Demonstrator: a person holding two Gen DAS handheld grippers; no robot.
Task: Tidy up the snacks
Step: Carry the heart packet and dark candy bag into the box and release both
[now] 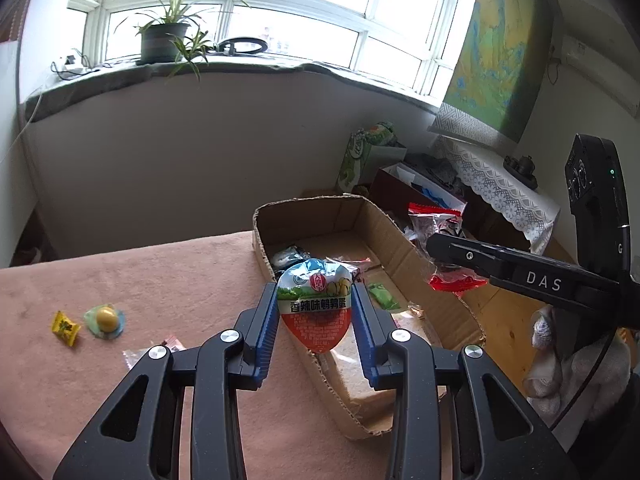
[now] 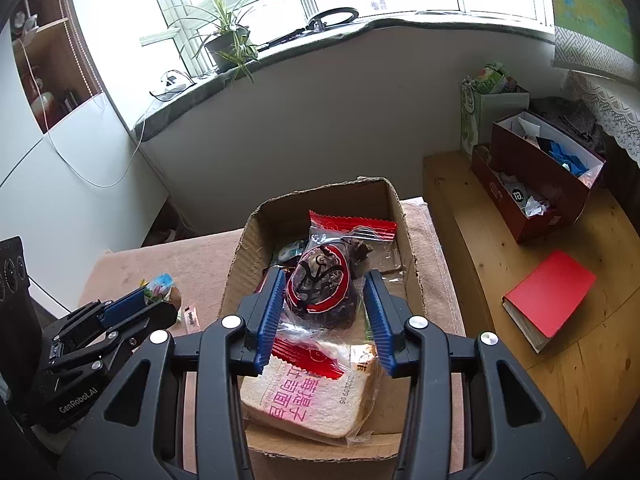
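My left gripper (image 1: 315, 304) is shut on a quail egg packet (image 1: 315, 306), blue, green and red, held above the left wall of the cardboard box (image 1: 408, 258). My right gripper (image 2: 325, 298) is shut on a red-edged clear packet of dark dried fruit (image 2: 324, 284), held over the box (image 2: 244, 256). That packet also shows in the left wrist view (image 1: 434, 222). A wrapped bread slice (image 2: 316, 396) lies in the box's near end. Small packets (image 1: 378, 294) lie on the box floor.
On the pink cloth (image 1: 120, 280) left of the box lie a yellow candy (image 1: 64, 327), a round yellow sweet in clear wrap (image 1: 105, 320) and a small pink packet (image 1: 172, 344). A red book (image 2: 550, 300) and open red boxes (image 2: 536, 188) sit on the wooden bench at right.
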